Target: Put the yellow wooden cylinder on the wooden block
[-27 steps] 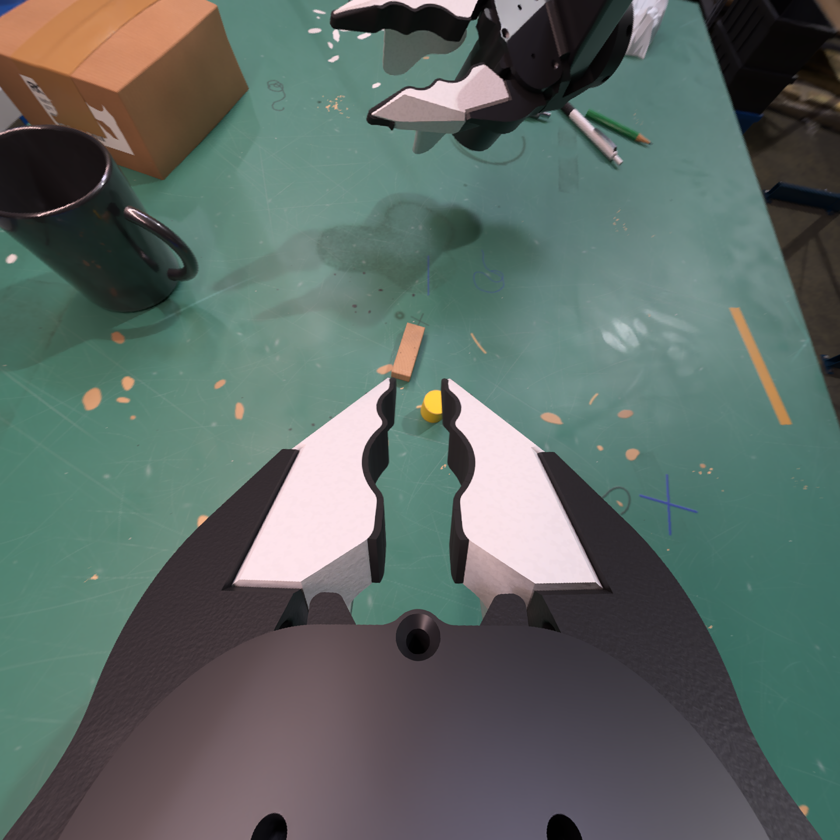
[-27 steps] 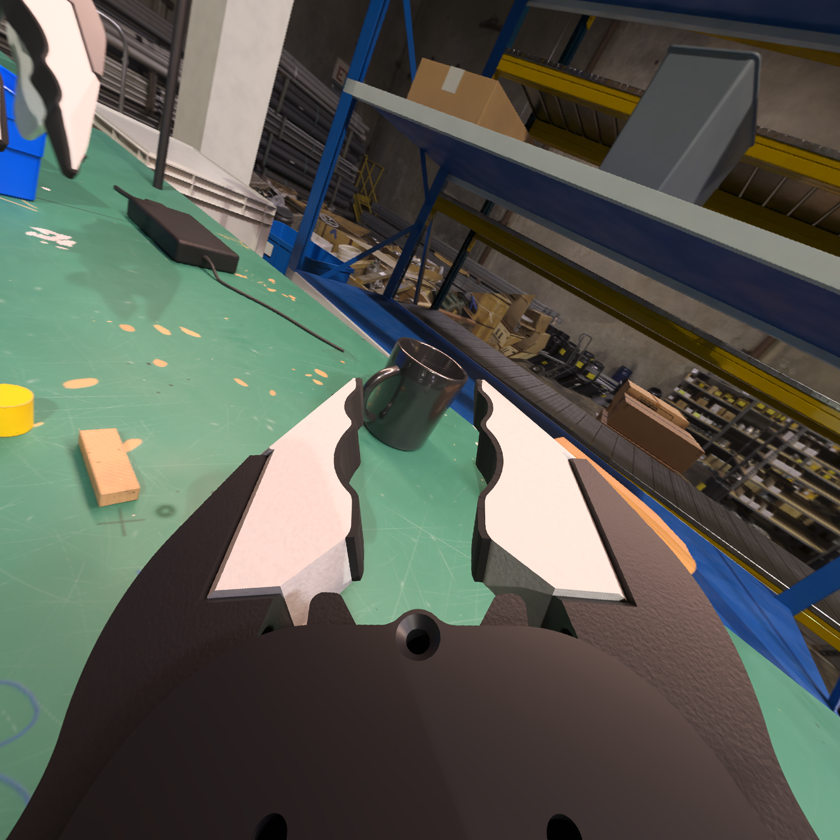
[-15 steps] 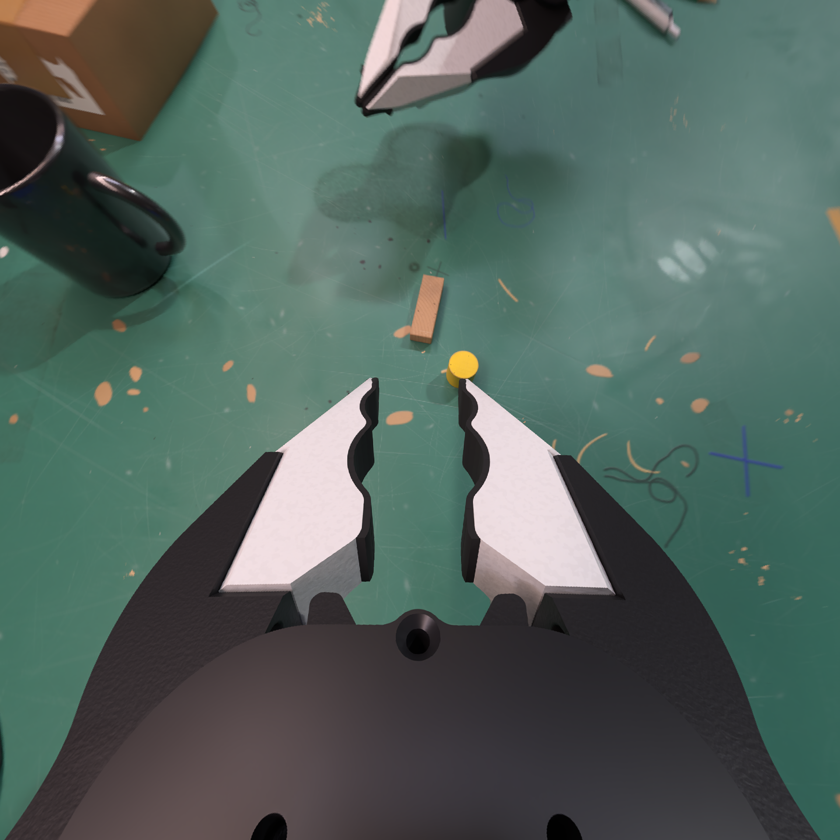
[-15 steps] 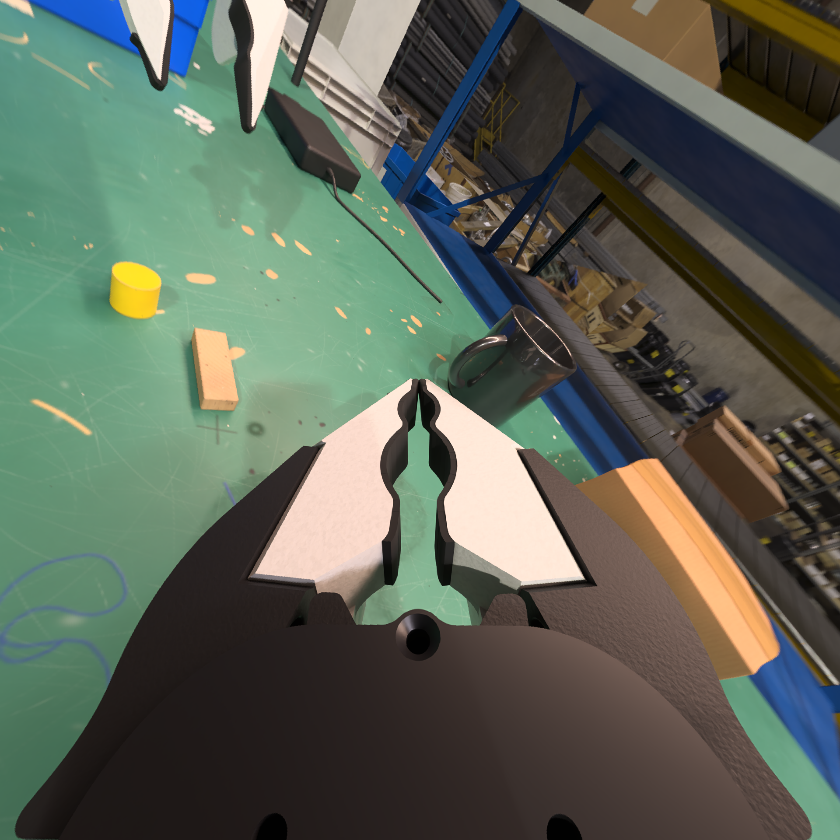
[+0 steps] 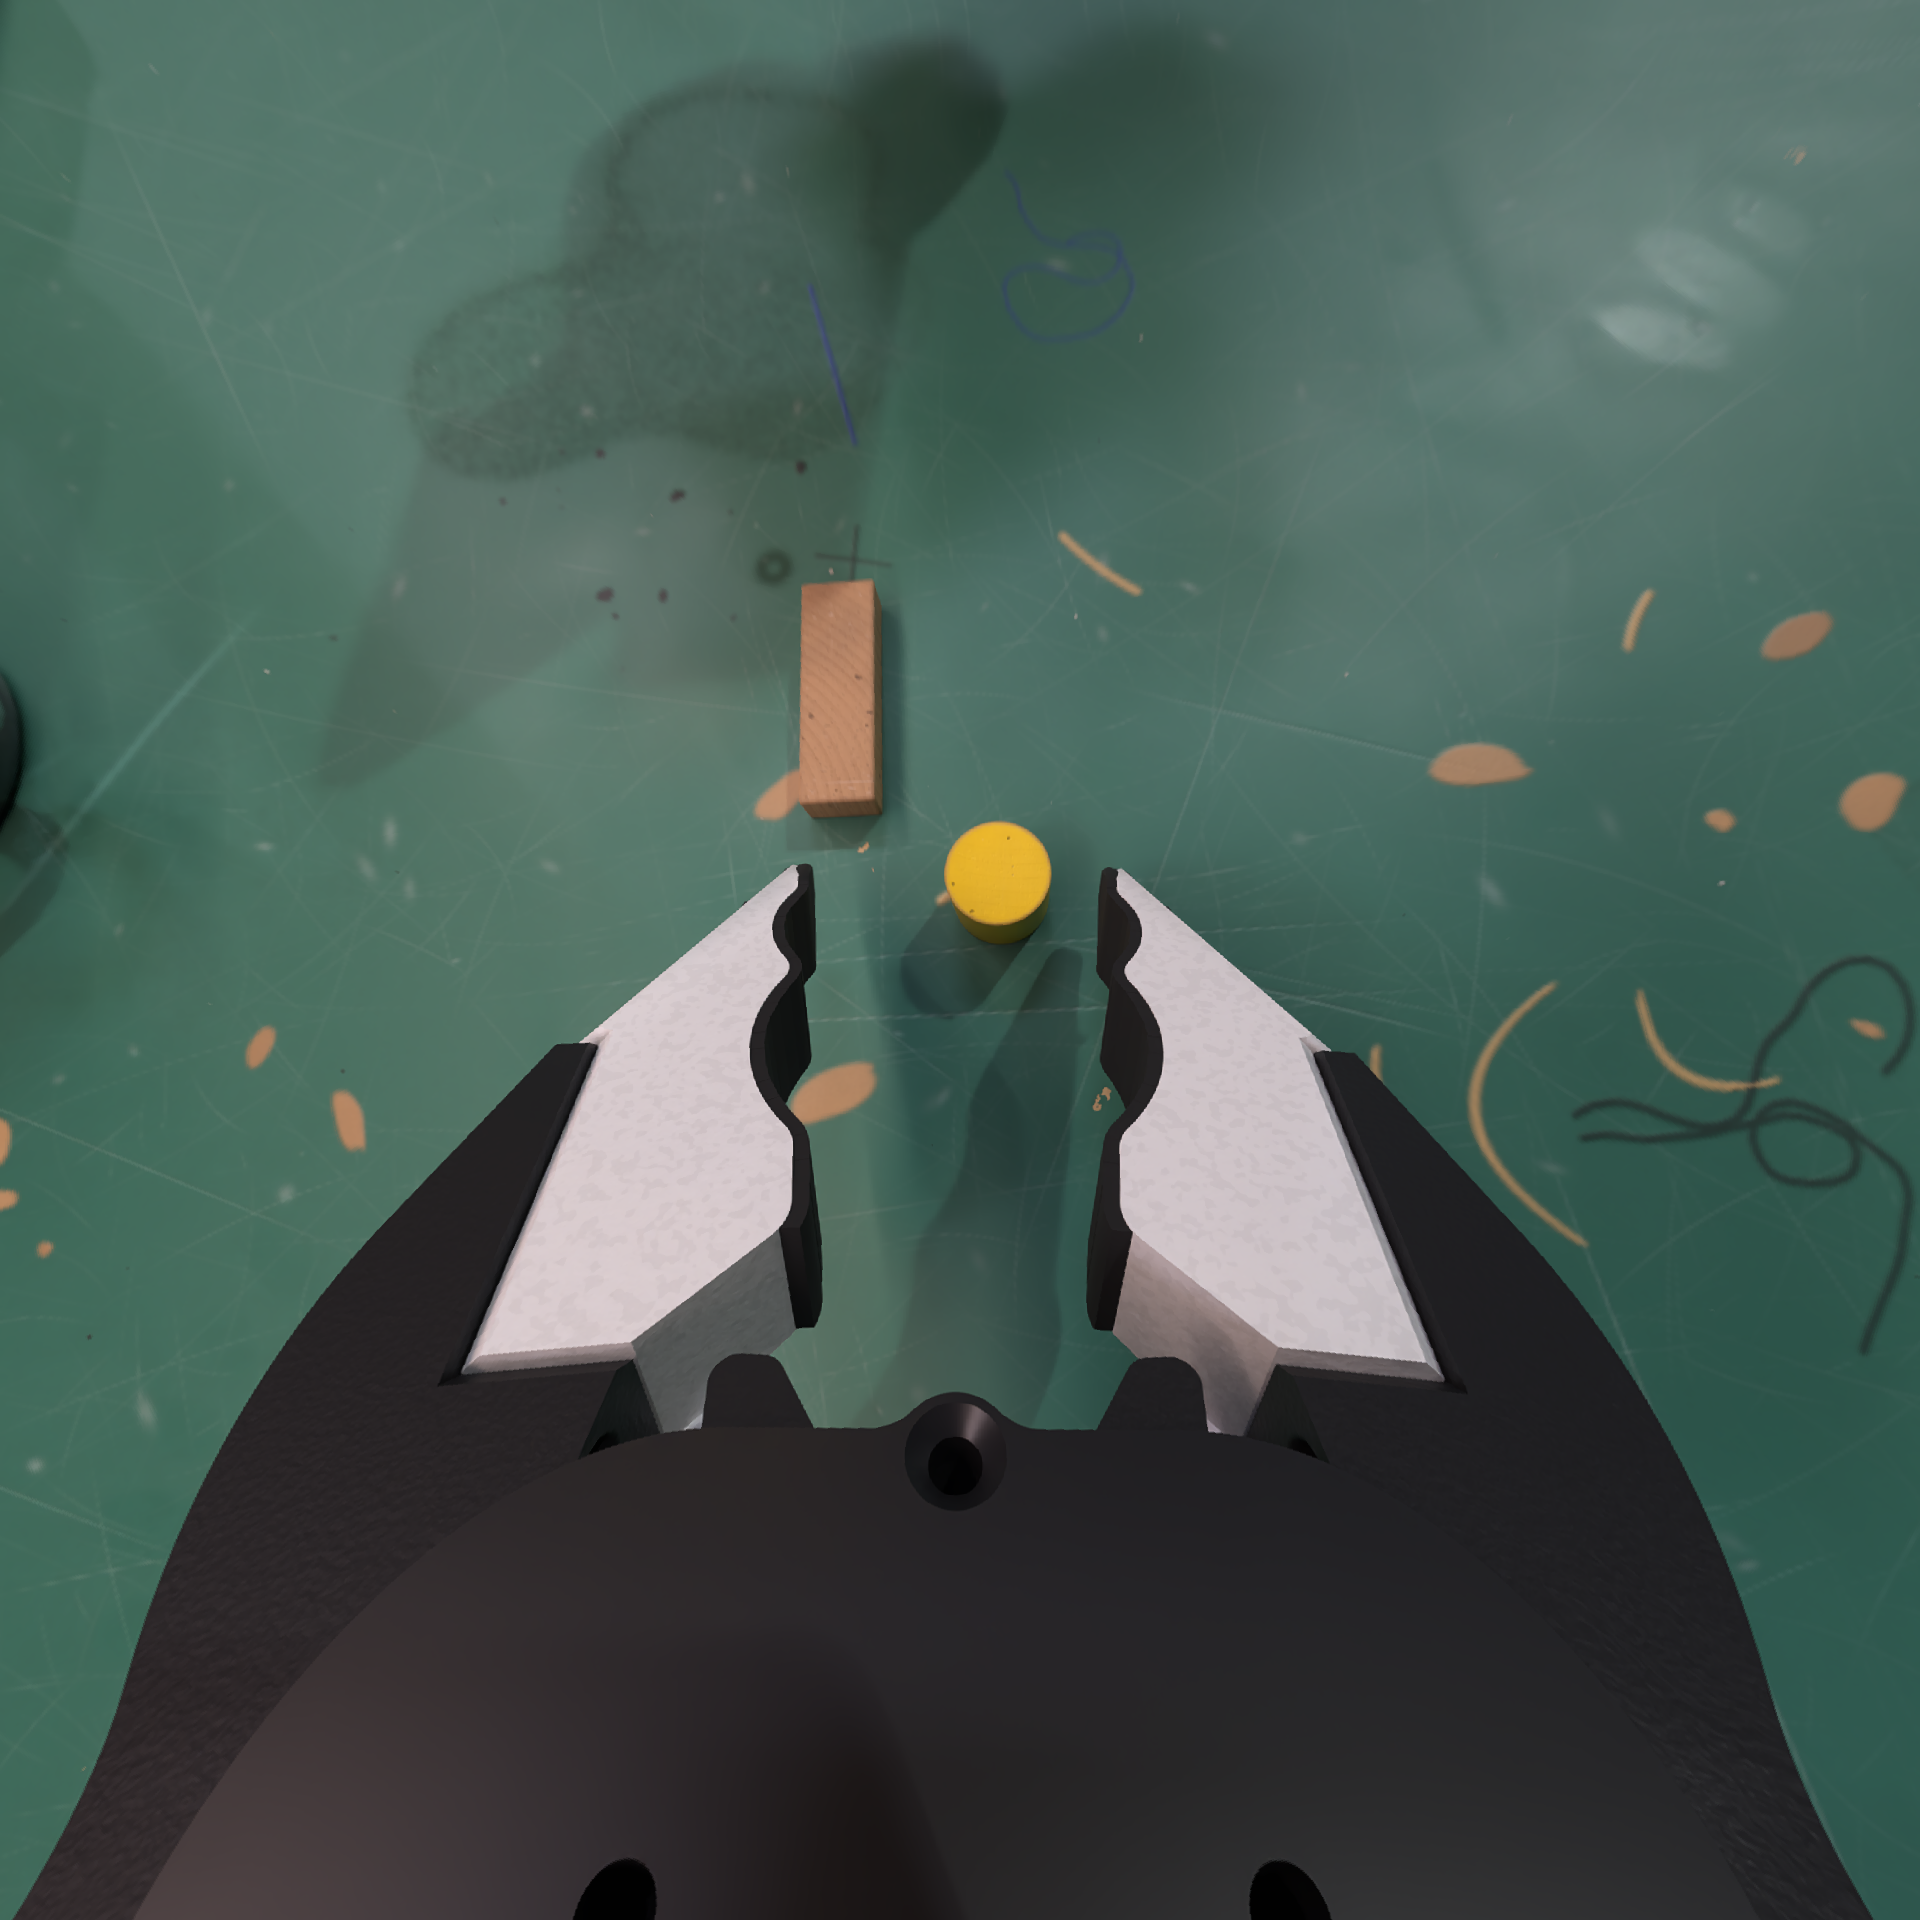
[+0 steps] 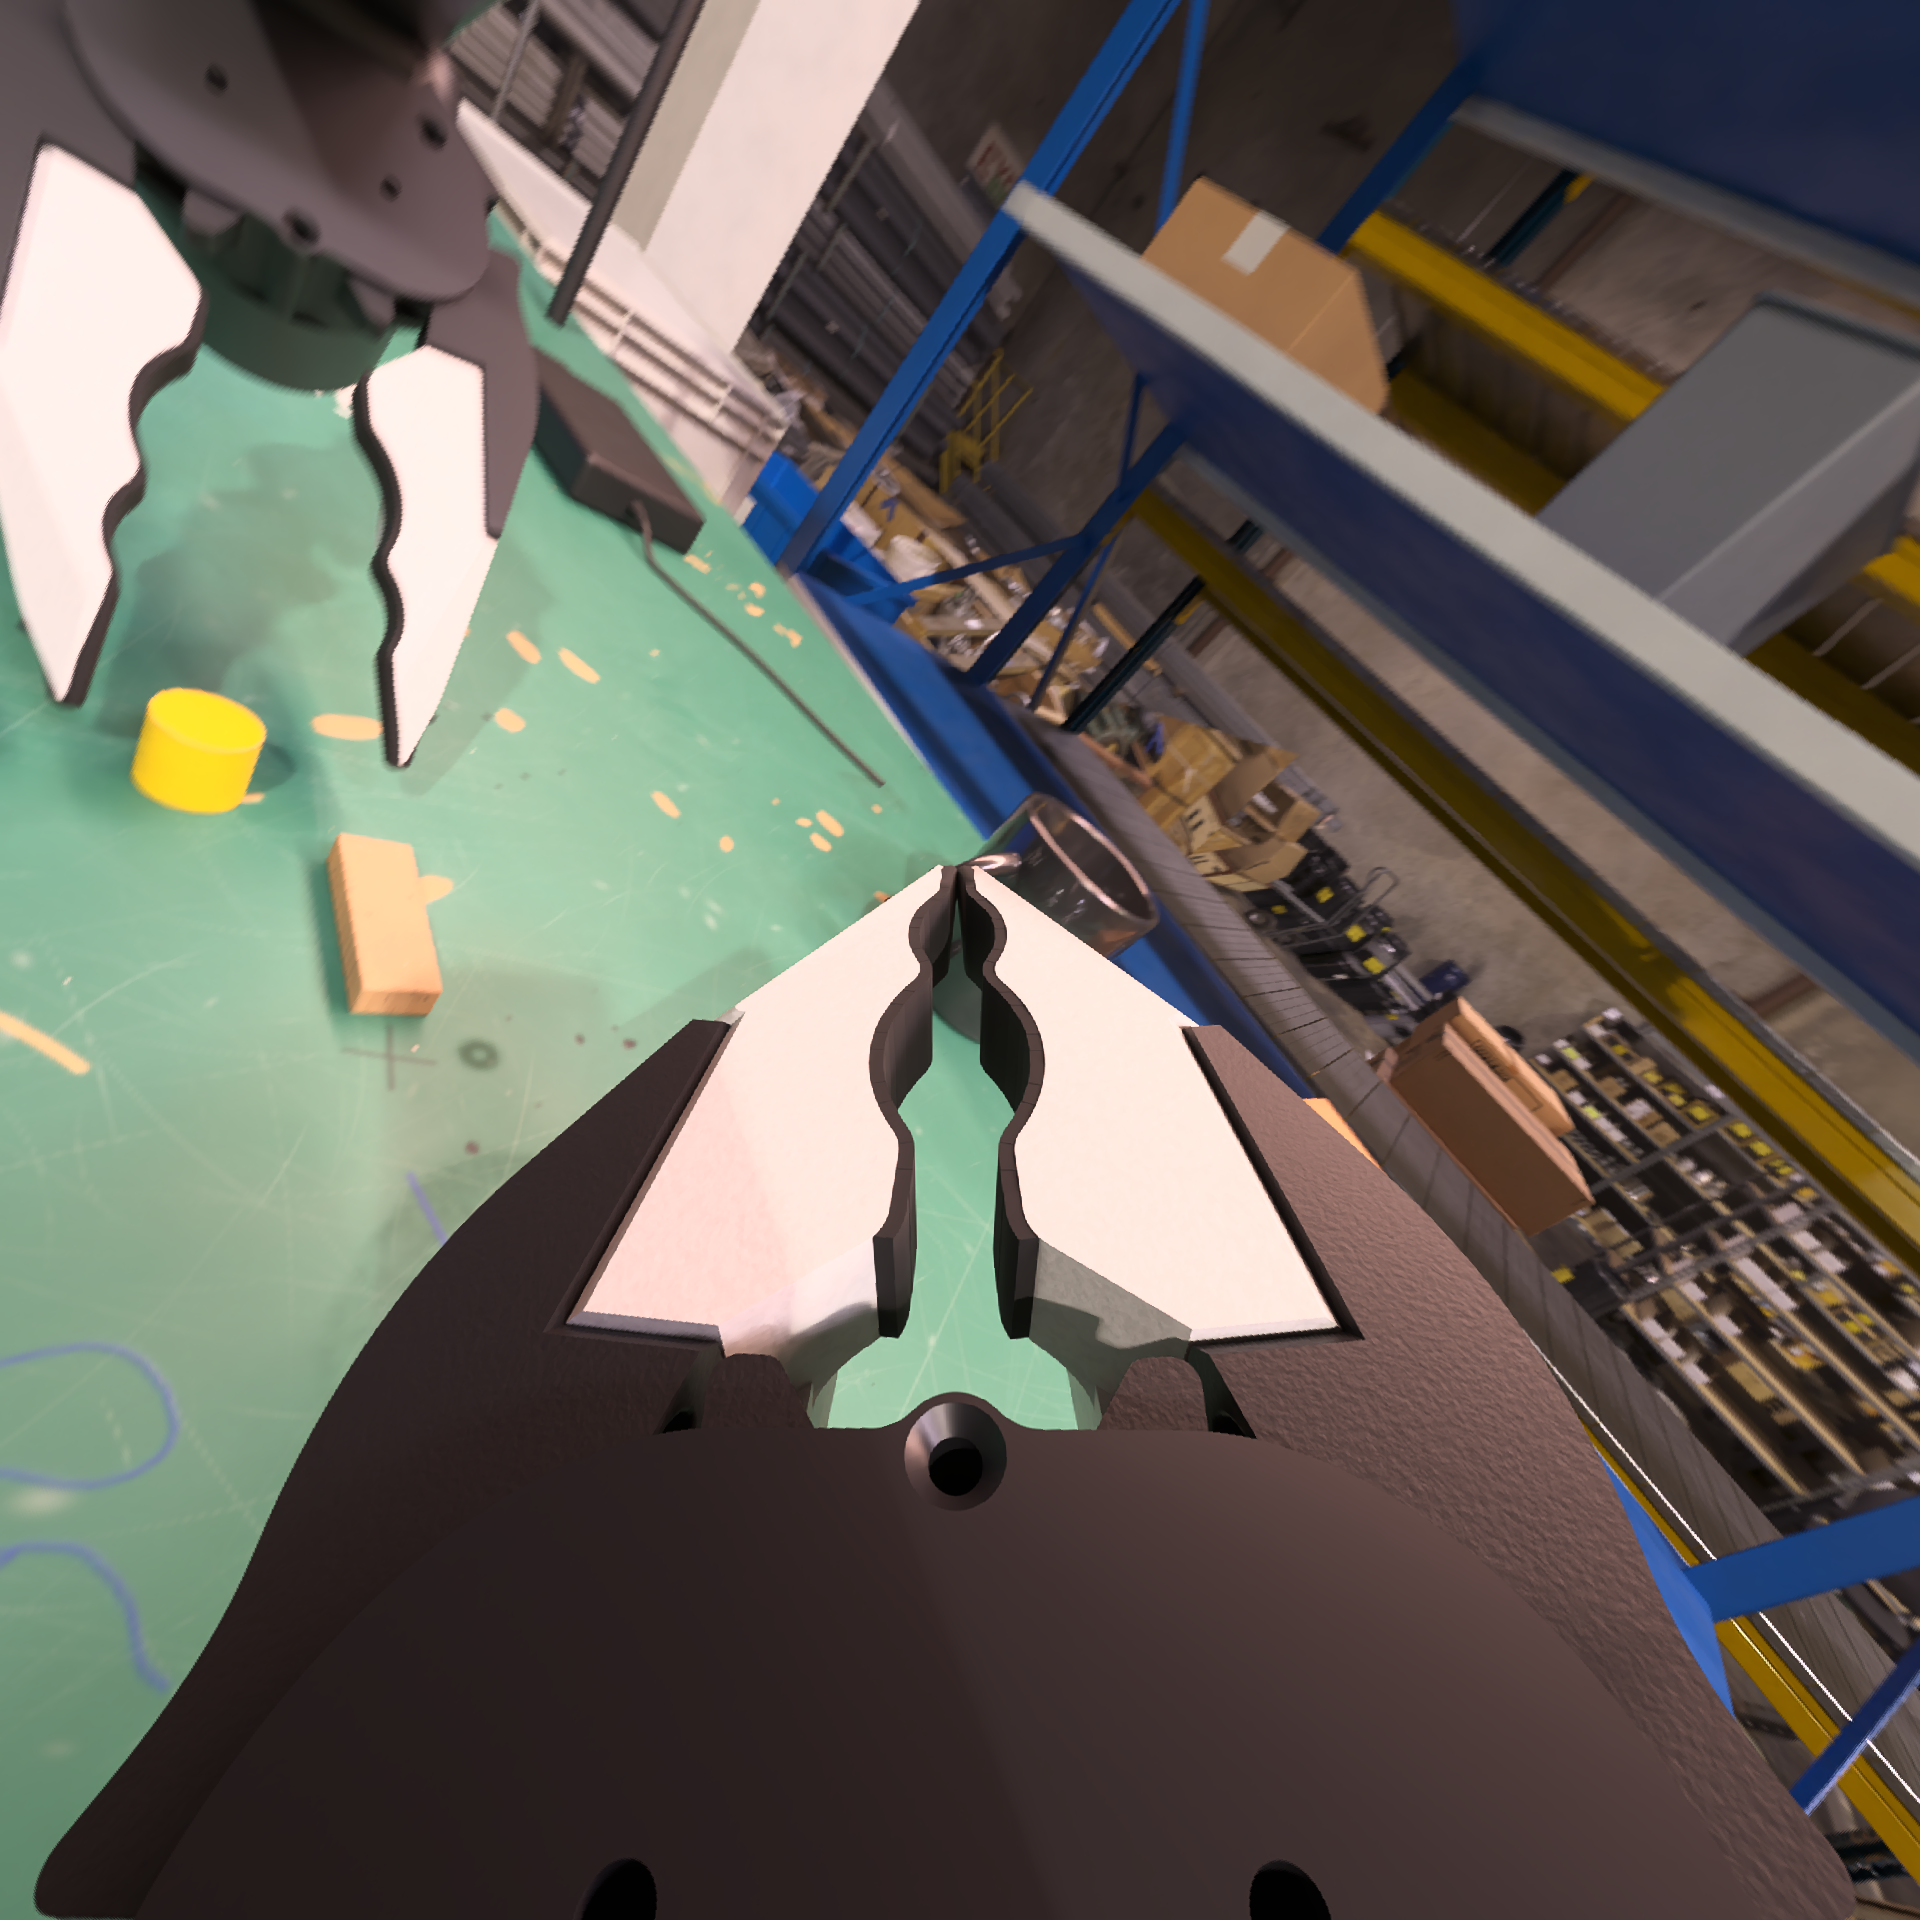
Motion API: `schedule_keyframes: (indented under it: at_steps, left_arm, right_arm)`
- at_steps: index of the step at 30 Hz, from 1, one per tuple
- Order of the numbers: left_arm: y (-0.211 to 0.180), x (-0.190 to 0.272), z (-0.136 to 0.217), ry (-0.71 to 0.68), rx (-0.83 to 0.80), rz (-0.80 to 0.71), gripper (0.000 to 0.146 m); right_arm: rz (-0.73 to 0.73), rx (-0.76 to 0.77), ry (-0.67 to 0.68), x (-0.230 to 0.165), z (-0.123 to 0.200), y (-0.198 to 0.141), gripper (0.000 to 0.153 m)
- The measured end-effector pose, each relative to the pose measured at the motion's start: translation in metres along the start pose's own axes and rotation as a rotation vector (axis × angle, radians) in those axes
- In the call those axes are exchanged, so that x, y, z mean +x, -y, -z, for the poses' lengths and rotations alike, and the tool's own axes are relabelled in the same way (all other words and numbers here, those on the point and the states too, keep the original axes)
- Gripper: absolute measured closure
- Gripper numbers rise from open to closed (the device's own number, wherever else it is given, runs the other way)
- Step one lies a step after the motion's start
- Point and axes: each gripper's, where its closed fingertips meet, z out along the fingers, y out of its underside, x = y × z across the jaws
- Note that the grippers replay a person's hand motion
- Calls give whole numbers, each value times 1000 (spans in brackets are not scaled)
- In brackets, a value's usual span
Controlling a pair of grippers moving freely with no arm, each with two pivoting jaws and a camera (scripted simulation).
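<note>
The yellow wooden cylinder (image 5: 997, 881) stands upright on the green table, just right of the near end of the flat wooden block (image 5: 840, 698). My left gripper (image 5: 954, 873) is open, pointing down, its tips above and on either side of the cylinder without touching it. In the right wrist view the cylinder (image 6: 197, 750) and block (image 6: 382, 925) lie at the left, with the left gripper (image 6: 229, 717) hanging over the cylinder. My right gripper (image 6: 956, 875) is shut and empty, off to the side above the table.
A dark mug (image 6: 1081, 883) stands near the table's edge, partly hidden behind my right fingertips. A black box with a cable (image 6: 613, 457) lies farther back. Blue shelving (image 6: 1455, 488) with cardboard boxes runs beyond the table. Paint flecks and scribbles mark the mat.
My left gripper has opened wider, tilted down and come closer over the cylinder. My right gripper has closed fully and swung away; it no longer shows in the left wrist view.
</note>
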Motion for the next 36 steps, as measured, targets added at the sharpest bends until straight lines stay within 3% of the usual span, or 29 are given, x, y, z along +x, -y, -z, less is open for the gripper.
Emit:
schedule_keyframes:
  at_steps: [8, 11, 31, 36]
  left_arm:
    - [-6, 4, -10, -7, -41, -21, 95]
    - [-5, 7, -11, -21, -41, -41, 125]
    - [20, -17, 3, 104, 104, 41, 125]
    - [24, -15, 5, 99, 125, 24, 125]
  right_arm:
    - [-46, 86, -155, 28, 14, 18, 153]
    - [-62, 81, -151, 29, 14, 16, 153]
    - [-67, -7, -66, 14, 2, 1, 153]
    - [-88, -2, -112, 22, 4, 1, 153]
